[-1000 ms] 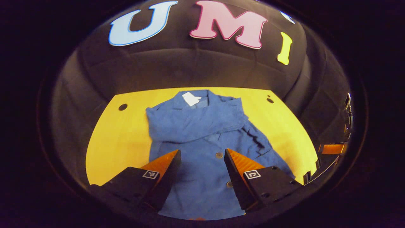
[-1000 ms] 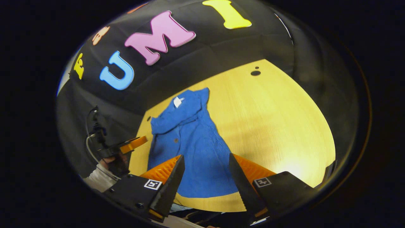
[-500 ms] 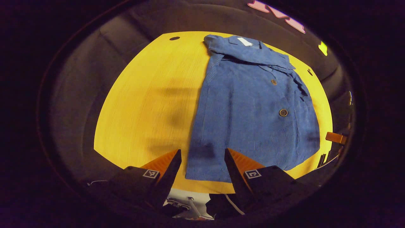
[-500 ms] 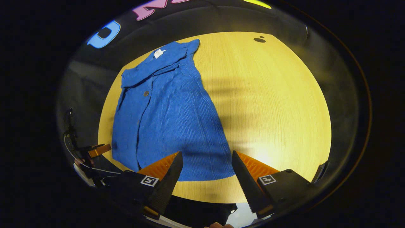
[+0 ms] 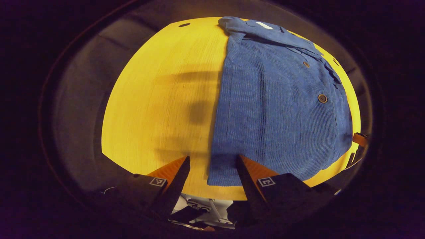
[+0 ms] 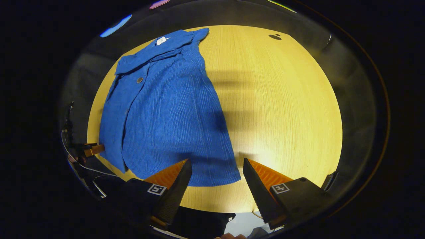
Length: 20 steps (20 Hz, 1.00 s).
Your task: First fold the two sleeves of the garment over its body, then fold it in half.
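A blue ribbed button shirt (image 5: 275, 103) (image 6: 166, 109) lies flat on the yellow wooden table (image 5: 159, 99) (image 6: 282, 109), collar at the far end, sleeves lying over its body near the collar. My left gripper (image 5: 212, 166) hovers open just above the hem's left corner, nothing between its fingers. My right gripper (image 6: 215, 169) stands open above the hem's right corner, also holding nothing. The other gripper (image 6: 89, 149) appears at the left edge of the right gripper view.
The table's near edge (image 5: 215, 196) runs just under the hem in both views. Small dark holes (image 5: 183, 25) (image 6: 275, 37) sit in the far table corners. Black cloth walls surround the table. Bare tabletop spreads left of the shirt in the left gripper view.
Both grippers have pulled back from over the shirt's middle and dropped toward the hem at the near table edge, staying open. The shirt has not moved.
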Each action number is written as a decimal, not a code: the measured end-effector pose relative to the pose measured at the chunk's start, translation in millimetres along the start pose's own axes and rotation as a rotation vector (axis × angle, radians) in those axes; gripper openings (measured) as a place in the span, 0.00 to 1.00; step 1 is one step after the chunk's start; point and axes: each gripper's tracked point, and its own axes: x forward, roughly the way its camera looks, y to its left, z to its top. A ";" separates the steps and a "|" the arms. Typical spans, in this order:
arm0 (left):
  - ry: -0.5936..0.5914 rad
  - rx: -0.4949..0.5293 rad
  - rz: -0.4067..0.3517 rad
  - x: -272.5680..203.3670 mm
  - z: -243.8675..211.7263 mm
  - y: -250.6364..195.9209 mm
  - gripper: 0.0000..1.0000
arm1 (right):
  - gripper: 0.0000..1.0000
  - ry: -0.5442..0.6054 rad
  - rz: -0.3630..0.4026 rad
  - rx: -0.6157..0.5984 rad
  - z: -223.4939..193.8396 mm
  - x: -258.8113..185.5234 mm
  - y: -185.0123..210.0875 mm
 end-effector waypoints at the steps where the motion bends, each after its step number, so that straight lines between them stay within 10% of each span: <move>1: 0.009 0.008 0.003 -1.6 -2.8 0.3 0.83 | 0.99 0.008 -0.009 -0.001 -1.5 1.9 -0.7; 12: 0.014 -0.059 -0.095 7.0 -3.0 -7.3 0.78 | 0.99 0.073 -0.083 -0.045 -14.2 22.0 -4.4; 16: 0.000 -0.034 -0.092 6.4 -0.9 -23.1 0.65 | 0.99 0.103 -0.085 -0.029 -14.2 23.0 -4.9; 18: 0.010 -0.012 -0.095 5.2 2.2 -27.2 0.42 | 0.98 0.113 -0.072 -0.019 -14.3 23.5 0.1; 20: 0.000 -0.008 -0.121 7.4 9.3 -33.6 0.23 | 0.55 0.079 -0.012 0.007 -8.1 27.1 18.6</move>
